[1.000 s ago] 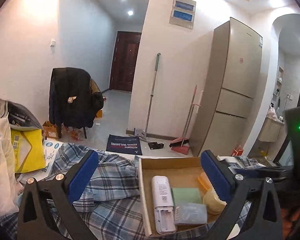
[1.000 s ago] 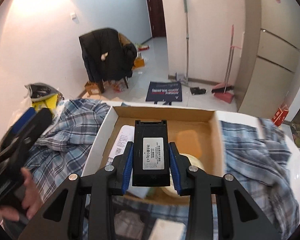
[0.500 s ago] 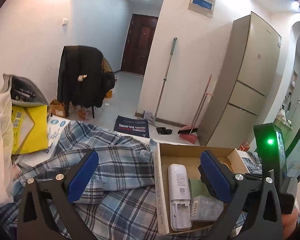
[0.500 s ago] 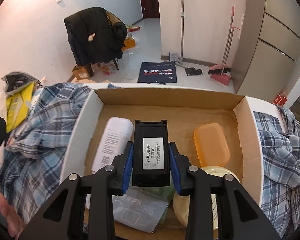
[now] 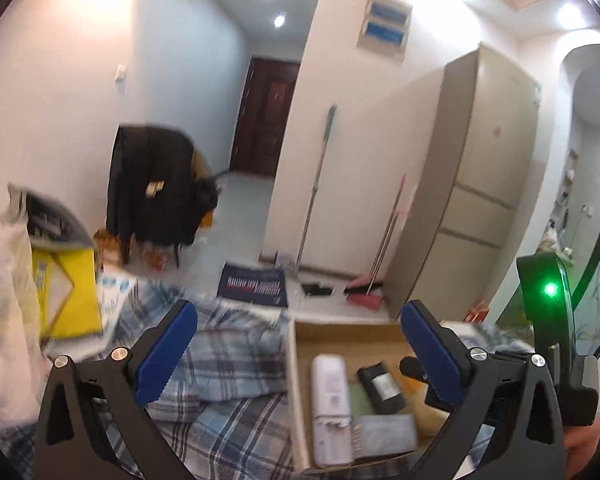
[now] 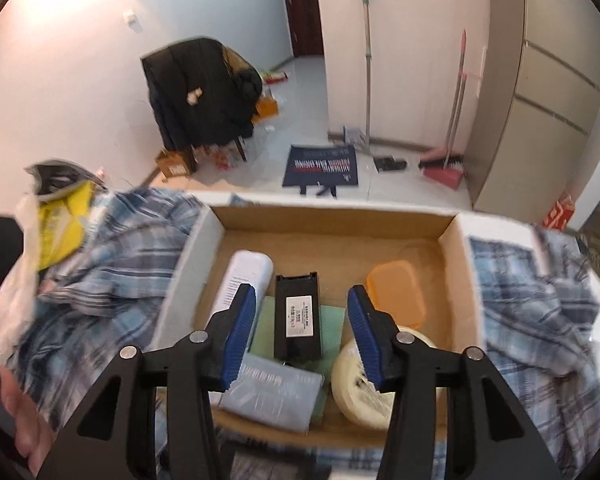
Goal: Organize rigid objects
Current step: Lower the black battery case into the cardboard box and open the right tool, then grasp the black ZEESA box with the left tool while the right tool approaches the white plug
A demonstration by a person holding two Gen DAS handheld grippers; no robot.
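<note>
R gripper (image 6: 302, 330) jaws opening, black box (image 6: 298, 316) lies btwn pads, untouched, in cardboard box (image 6: 332, 220).

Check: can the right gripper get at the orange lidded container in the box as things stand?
Probably yes. The right gripper is opening, nothing between its pads, and the orange container lies uncovered just to its right in the cardboard box, with only the black battery nearby.

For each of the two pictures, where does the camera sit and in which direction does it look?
Left wrist: on the left gripper, open, near level, facing the room; a hand shows lower right.
Right wrist: on the right gripper, jaws opening, tilted down over the cardboard box; the black battery lies free.
Shared: box, battery, plaid cloth, fridge.
</note>
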